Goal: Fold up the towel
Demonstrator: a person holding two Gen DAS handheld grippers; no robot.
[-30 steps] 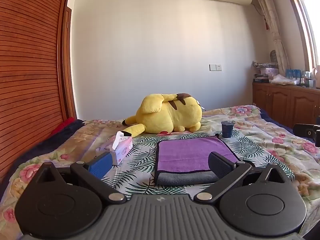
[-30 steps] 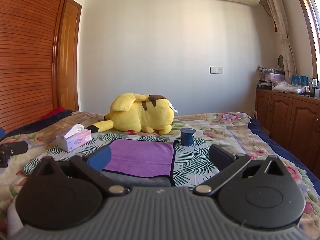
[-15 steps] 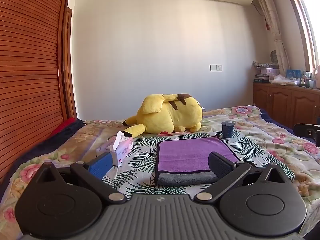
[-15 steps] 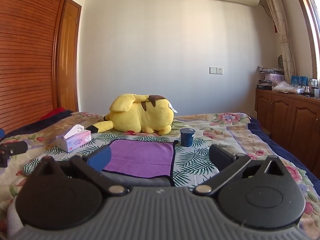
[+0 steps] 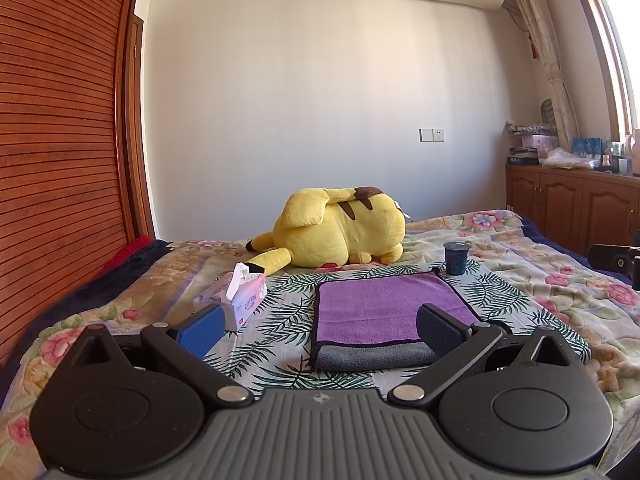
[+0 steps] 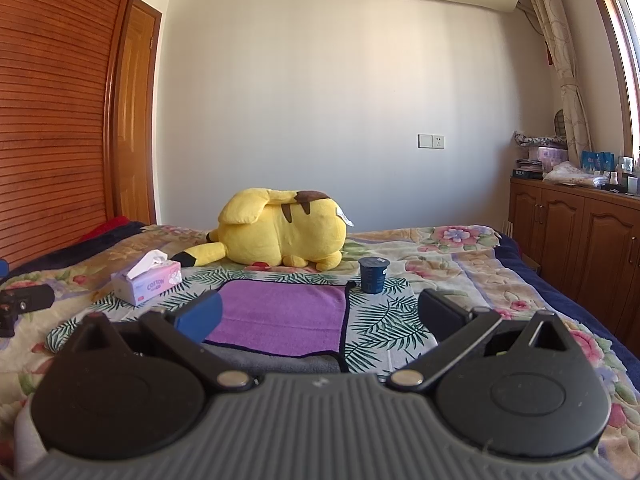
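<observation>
A purple towel (image 5: 380, 306) with a grey underside lies flat on the floral bedspread, its near edge turned over to show a grey strip. It also shows in the right wrist view (image 6: 280, 316). My left gripper (image 5: 318, 326) is open and empty, hovering just in front of the towel's near edge. My right gripper (image 6: 320, 314) is open and empty, at the towel's near right side. The other gripper shows at the right edge (image 5: 616, 260) and at the left edge (image 6: 20, 302).
A yellow plush toy (image 5: 340, 232) lies behind the towel. A dark blue cup (image 5: 456, 258) stands at the towel's far right corner. A tissue box (image 5: 236, 298) sits left of the towel. Wooden cabinets (image 6: 580, 232) stand right of the bed, a slatted wooden wall (image 5: 60, 160) on the left.
</observation>
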